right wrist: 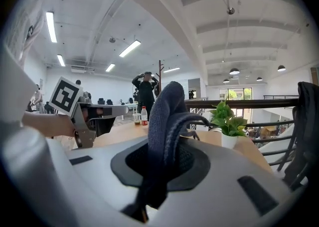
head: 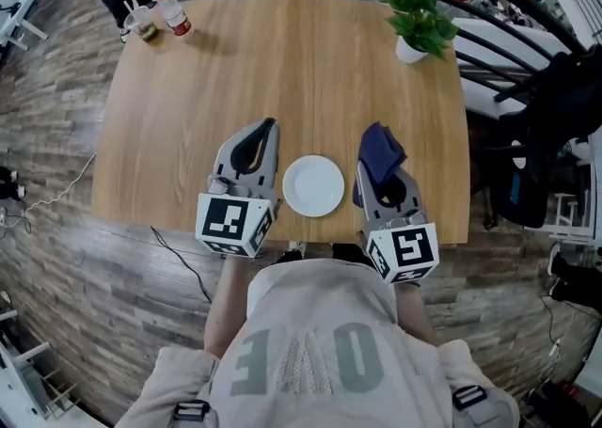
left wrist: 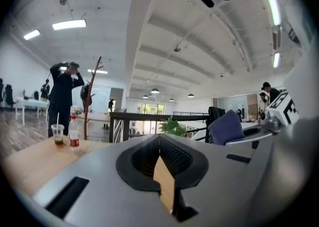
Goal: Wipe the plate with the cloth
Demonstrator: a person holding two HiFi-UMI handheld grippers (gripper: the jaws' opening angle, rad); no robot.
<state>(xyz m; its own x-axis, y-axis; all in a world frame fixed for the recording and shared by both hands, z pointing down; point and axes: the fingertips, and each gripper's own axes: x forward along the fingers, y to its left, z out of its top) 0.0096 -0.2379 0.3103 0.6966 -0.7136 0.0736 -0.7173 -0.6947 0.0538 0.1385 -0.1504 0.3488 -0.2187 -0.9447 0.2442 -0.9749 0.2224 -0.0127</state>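
A round white plate [head: 313,185] lies on the wooden table [head: 282,59] near its front edge, between my two grippers. My left gripper [head: 269,123] hovers just left of the plate, shut, with nothing in it; in the left gripper view [left wrist: 159,143] its jaws meet at the tips. To the right of the plate, my right gripper [head: 373,139] is shut on a dark blue cloth [head: 381,152]. The cloth [right wrist: 167,116] sticks up folded between the jaws in the right gripper view. No gripper touches the plate.
A potted green plant [head: 417,18] stands at the table's far right corner. A red-labelled bottle [head: 173,13] and a cup with a straw [head: 141,23] stand at the far left corner. A black railing [head: 489,31] and a dark chair [head: 555,134] lie to the right.
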